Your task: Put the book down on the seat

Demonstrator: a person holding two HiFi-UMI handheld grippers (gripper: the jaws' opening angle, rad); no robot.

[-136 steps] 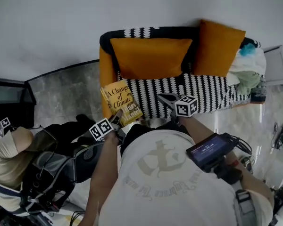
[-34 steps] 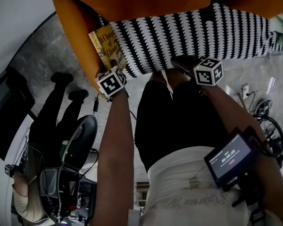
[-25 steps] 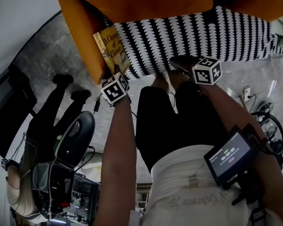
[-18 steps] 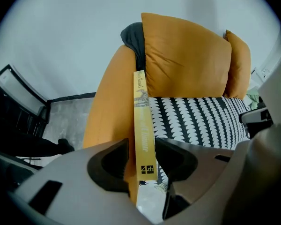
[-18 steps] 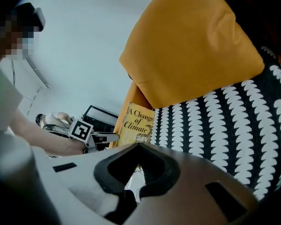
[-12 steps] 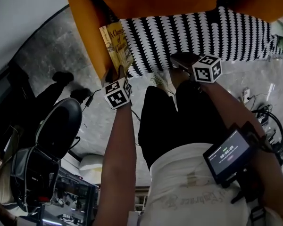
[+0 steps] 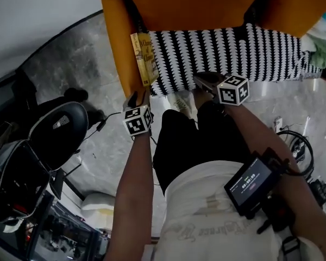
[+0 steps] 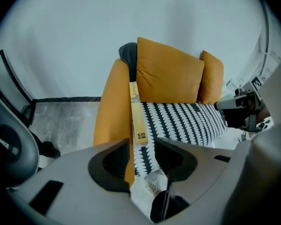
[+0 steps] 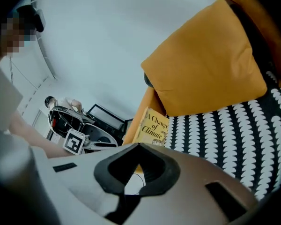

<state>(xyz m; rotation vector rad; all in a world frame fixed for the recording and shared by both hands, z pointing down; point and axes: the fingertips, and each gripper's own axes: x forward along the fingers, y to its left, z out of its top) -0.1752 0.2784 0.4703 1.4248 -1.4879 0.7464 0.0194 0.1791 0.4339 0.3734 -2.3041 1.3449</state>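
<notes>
The yellow book (image 7: 144,58) stands on its edge at the left end of the black-and-white patterned seat (image 7: 233,53), leaning on the orange armrest (image 7: 117,48). In the left gripper view the book (image 8: 136,111) shows edge-on beyond the jaws. My left gripper (image 7: 137,98) hangs open just short of the book's near end, with nothing between its jaws (image 8: 143,142). My right gripper (image 7: 204,81) is shut and empty at the seat's front edge. Past its closed jaws (image 9: 139,146), the book's cover (image 9: 152,125) is in view.
Two orange cushions (image 7: 201,4) lean on the sofa back. A black office chair (image 7: 54,132) and gear stand on the grey floor at left. Cables (image 7: 293,151) lie on the floor at right. Clothes (image 7: 323,50) sit at the sofa's right end. A second person (image 9: 68,104) is in the background.
The book went from flat in my left gripper to standing on edge against the armrest. The left gripper has let go and drawn back a little. The right gripper stayed shut.
</notes>
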